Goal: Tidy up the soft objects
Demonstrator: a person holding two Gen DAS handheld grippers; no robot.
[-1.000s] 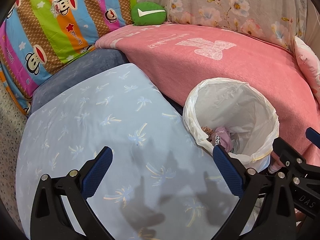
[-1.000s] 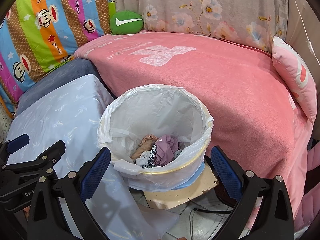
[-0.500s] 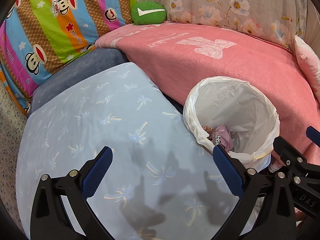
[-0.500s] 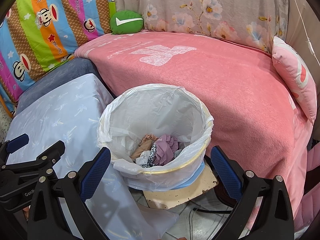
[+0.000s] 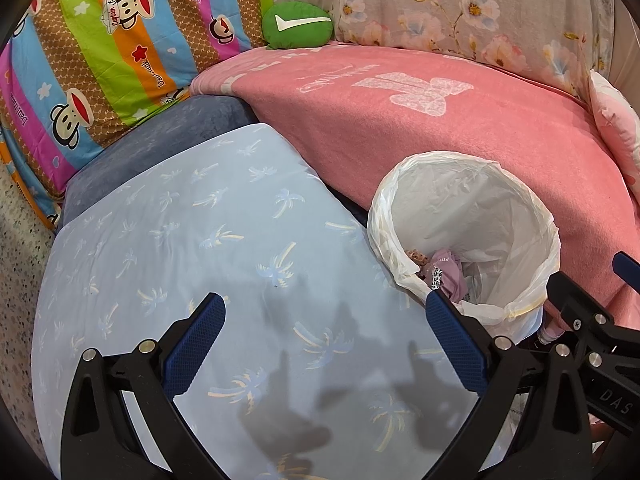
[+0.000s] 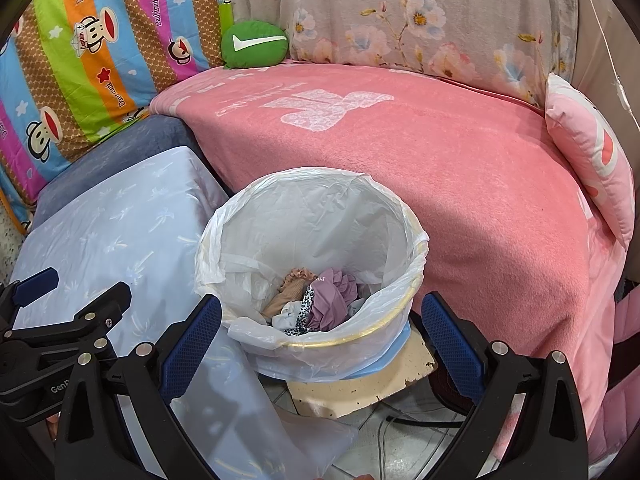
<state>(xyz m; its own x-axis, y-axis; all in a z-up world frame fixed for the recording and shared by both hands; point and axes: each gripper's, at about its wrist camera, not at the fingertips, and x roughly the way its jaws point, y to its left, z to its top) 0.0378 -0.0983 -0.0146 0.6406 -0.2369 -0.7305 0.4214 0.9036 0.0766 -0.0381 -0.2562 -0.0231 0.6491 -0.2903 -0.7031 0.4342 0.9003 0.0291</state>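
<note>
Both tools are empty with their blue-padded fingers spread wide: the left gripper (image 5: 324,320) hangs over a pale blue palm-print cloth (image 5: 192,248), the right gripper (image 6: 320,320) over a bin lined with a white plastic bag (image 6: 312,216). At the bottom of the bin lie crumpled soft garments (image 6: 320,300), mauve, tan and leopard-print. The bin stands just beside a pink blanket (image 6: 460,168), where a green cushion (image 6: 254,44) rests at the back.
</note>
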